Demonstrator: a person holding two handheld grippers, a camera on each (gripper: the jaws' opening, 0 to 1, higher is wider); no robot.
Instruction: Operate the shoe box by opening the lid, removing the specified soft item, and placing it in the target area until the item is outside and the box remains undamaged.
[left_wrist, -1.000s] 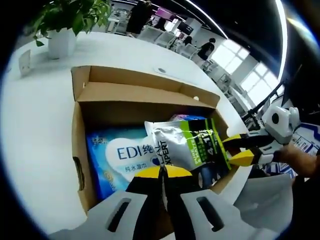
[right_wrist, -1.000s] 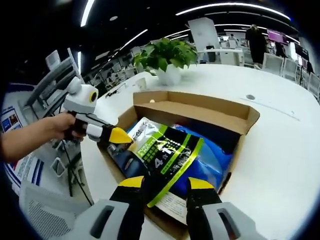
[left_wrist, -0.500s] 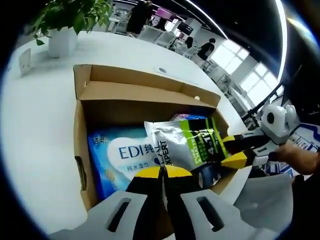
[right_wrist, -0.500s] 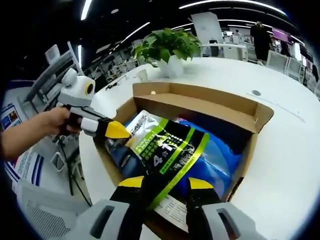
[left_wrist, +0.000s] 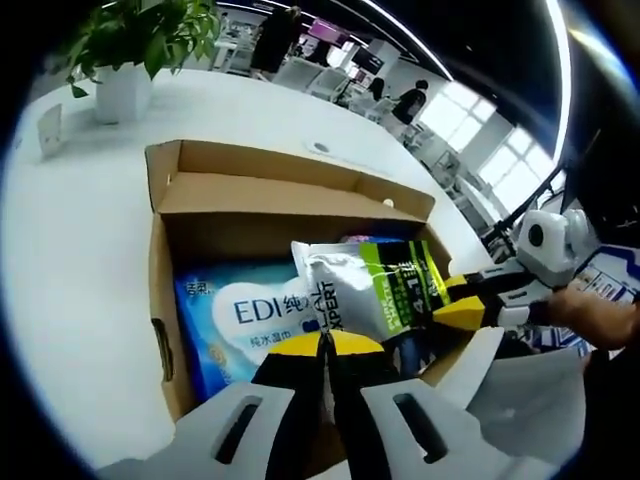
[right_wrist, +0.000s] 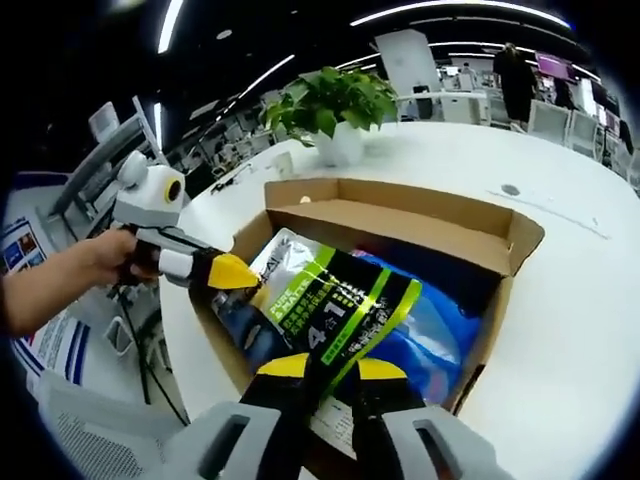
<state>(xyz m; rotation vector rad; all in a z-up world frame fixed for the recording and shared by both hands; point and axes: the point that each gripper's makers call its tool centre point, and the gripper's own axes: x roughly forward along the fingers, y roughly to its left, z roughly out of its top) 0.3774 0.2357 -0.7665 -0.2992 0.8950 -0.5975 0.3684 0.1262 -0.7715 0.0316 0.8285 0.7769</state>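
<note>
Left gripper view: the left hand-held gripper (left_wrist: 325, 345) has its jaws pressed together at the near edge of the open cardboard box (left_wrist: 160, 270).
Right hand-held gripper (right_wrist: 322, 368): its jaws pinch the bottom edge of the silver and green bag (right_wrist: 330, 305).
Bag: shiny and soft, with green stripes, lying on a blue wipes pack (left_wrist: 240, 310) inside the box.
Box: flaps open, on the white desk (left_wrist: 70, 230).
Plant (right_wrist: 330, 105): behind the box.

Surface: broad white tabletop (left_wrist: 80, 240), curved at its edge.
Plant: leafy green, in a white pot (right_wrist: 338, 148), standing at the far side.
Windows: bright panes (left_wrist: 500, 150) beyond office desks.
Ceiling: dark, with long strip lights (right_wrist: 455, 14).
</note>
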